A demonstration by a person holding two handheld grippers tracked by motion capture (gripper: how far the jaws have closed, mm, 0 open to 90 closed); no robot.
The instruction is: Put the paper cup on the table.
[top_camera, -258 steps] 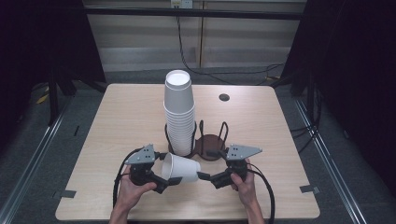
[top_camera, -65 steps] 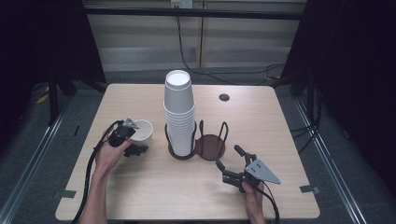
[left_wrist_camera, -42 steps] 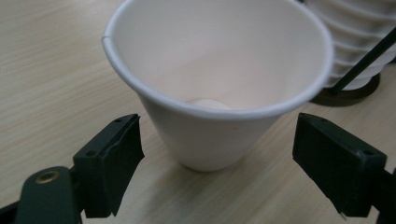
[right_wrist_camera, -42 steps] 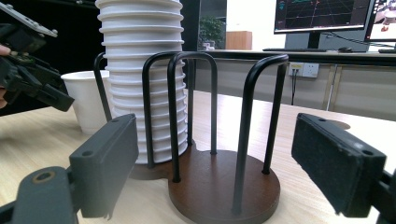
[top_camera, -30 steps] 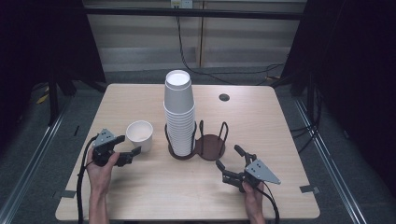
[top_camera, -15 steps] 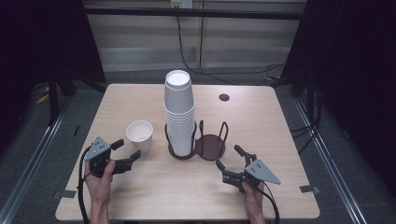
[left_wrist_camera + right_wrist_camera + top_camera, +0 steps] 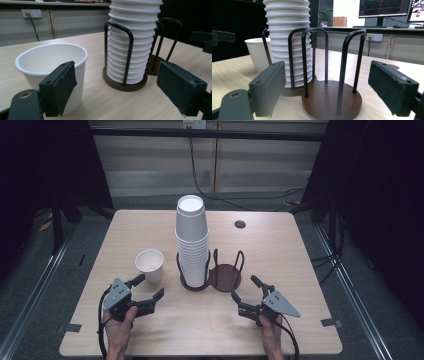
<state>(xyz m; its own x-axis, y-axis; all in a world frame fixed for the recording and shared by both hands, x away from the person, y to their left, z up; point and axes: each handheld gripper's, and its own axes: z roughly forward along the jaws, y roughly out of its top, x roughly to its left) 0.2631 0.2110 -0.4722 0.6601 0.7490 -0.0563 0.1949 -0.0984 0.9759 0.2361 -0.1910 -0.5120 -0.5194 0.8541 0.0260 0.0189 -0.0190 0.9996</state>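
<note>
A single white paper cup [image 7: 149,264] stands upright and alone on the pale wooden tabletop [image 7: 280,255], just left of the dark two-bay wire cup holder [image 7: 210,275] and apart from it. The tall stack of white paper cups [image 7: 192,240] fills the holder's left bay; the right bay, a round brown base ringed by black wire hoops, is empty. The left hand-held gripper [image 7: 148,289] hovers just short of the lone cup, its jaws apart with nothing between them; in the left gripper view the cup [image 7: 50,72] sits behind one pad, unpressed. The right hand-held gripper [image 7: 245,289] rests low by the holder's empty bay, its jaws likewise spread and empty.

Judged from this layout, one cup has been separated from the stack and set down; if more are to be dealt out, the rest of the stack remains untouched.

Count: one loose cup, one stack whose number cannot be counted exactly, one holder with two bays, two grippers, and one small dark round insert [image 7: 240,224] near the tabletop's far edge.
</note>
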